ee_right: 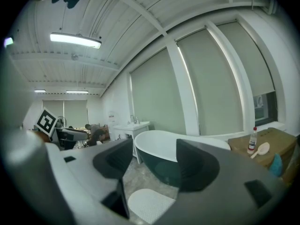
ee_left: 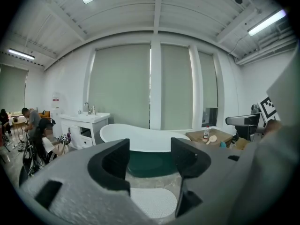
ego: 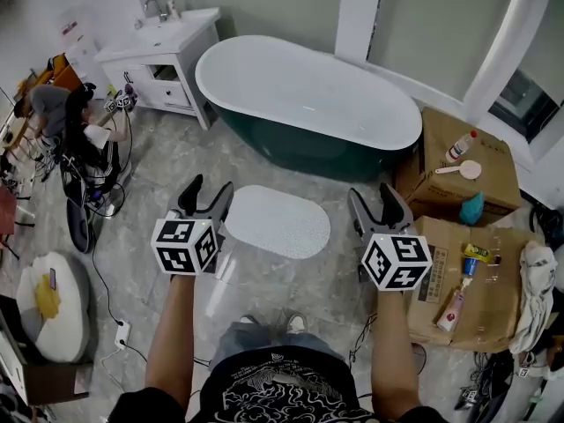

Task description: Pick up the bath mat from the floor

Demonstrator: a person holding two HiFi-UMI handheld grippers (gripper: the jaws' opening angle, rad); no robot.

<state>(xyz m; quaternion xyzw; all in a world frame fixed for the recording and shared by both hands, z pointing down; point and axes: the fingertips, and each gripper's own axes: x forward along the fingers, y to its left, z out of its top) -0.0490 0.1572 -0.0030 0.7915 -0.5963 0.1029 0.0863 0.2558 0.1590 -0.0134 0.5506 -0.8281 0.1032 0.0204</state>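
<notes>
Head view, bath mat (ego: pixel 278 221) on floor (ego: pixel 172 161), left gripper (ego: pixel 210 189), right gripper (ego: pixel 372 192), jaws apart

Ahead of you stands a white-and-green bathtub (ego: pixel 308 95). To its left you have a white vanity (ego: pixel 159 42). On its right, cardboard boxes (ego: pixel 493 179) carry a bottle (ego: pixel 461 145).

Item: bath mat (ego: pixel 278 221), white, oval, finely dimpled surface.
You have it lying flat and unfolded on the floor (ego: pixel 172 161), just beside the bathtub (ego: pixel 308 91), its long side roughly parallel to the tub's dark green wall.
</notes>
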